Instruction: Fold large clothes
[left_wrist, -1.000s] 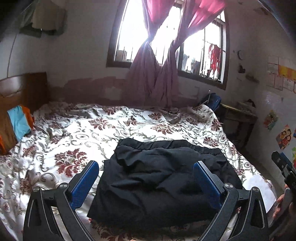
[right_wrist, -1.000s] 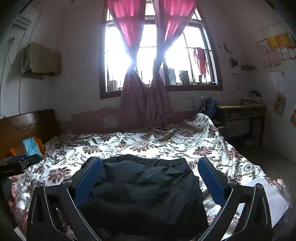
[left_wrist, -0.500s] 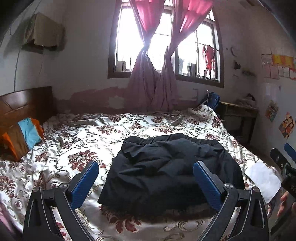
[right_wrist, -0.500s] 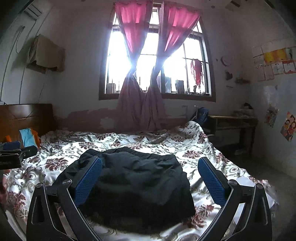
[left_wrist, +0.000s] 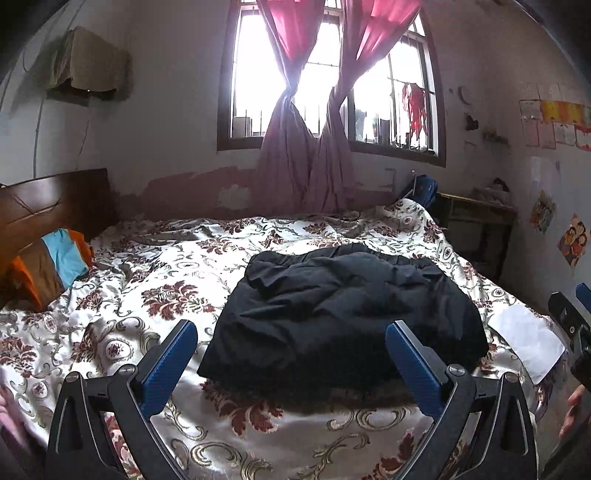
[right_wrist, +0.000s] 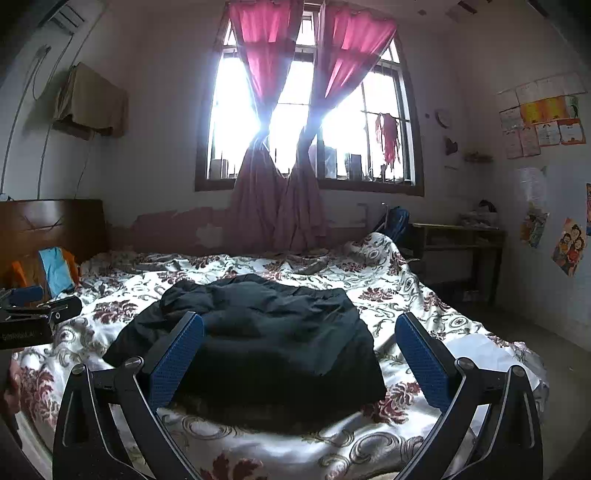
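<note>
Bright barred window (left_wrist: 328, 85), pink curtains (right_wrist: 280, 155), floral bed (left_wrist: 177, 280)

Matt black cloth garment (left_wrist: 343, 317) on glossy bedspread (left_wrist: 155, 295).

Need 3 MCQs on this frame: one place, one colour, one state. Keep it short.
1. Where does the black garment lie?
A. on the floral bedspread
B. on the desk
C. on the floor

2. What colour are the pads of the right tongs?
A. red
B. blue
C. yellow

3. What state are the left tongs in?
A. shut on the garment
B. shut, holding nothing
C. open, holding nothing

Answers:
1 A: bedspread shows all around it.
2 B: both pads are blue.
3 C: jaws stand wide apart, short of the cloth.
</note>
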